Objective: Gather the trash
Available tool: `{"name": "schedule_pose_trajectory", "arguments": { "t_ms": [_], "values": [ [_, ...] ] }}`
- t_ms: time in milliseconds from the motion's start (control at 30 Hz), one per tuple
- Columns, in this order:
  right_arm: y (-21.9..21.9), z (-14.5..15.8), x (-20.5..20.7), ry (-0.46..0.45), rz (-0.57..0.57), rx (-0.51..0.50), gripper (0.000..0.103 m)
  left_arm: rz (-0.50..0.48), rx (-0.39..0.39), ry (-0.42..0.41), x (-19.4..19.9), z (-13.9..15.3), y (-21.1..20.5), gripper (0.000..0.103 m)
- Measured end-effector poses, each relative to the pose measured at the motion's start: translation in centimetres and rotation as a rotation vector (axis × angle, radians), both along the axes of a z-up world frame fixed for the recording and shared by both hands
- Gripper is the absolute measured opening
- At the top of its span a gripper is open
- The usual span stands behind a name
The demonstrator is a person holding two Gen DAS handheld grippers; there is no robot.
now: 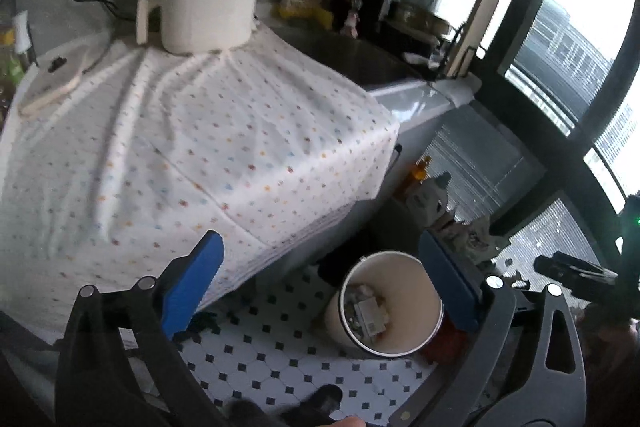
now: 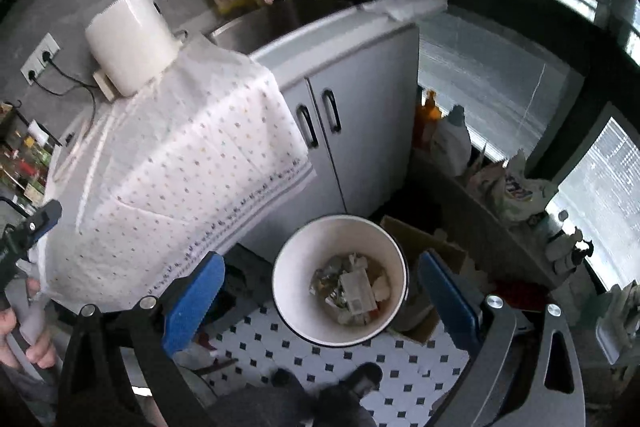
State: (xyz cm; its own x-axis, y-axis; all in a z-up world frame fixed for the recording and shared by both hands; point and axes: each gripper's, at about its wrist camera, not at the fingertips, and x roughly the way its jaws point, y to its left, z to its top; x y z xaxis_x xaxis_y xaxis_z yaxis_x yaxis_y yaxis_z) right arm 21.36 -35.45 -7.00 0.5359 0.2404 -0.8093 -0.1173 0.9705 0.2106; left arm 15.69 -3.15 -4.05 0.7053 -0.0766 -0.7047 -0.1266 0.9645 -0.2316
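Below and between the spread, empty fingers of the right gripper point(image 2: 320, 291) stands the white bin point(image 2: 340, 335) on the tiled floor point(image 2: 400, 379), trash point(image 2: 352, 291) already heaped inside; the left gripper point(image 1: 320, 283) also gapes empty, the bin low and to its right. Nothing more to collect shows on the dotted cloth point(image 2: 180, 163) to the left; a careless downward reach could likely tip the light bin, or snag the cloth's hanging edge and drag the white appliance point(image 2: 132, 43) standing on it; a cardboard box point(image 2: 424, 243) crowds the bin's far side.
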Motion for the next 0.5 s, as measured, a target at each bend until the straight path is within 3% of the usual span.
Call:
{"name": "schedule_pose_trajectory", "arguments": {
  "t_ms": [267,500],
  "values": [
    [2.8,5.1,-3.4,-0.152,-0.082,0.006,0.095,-0.002,0.023,-0.08,-2.9,4.3,2.9,0.097],
    [6.3,6.6,-6.8,-0.185,-0.099,0.005,0.095,0.008,0.024,-0.147,-6.8,7.0,5.2,0.097]
  ]
}}
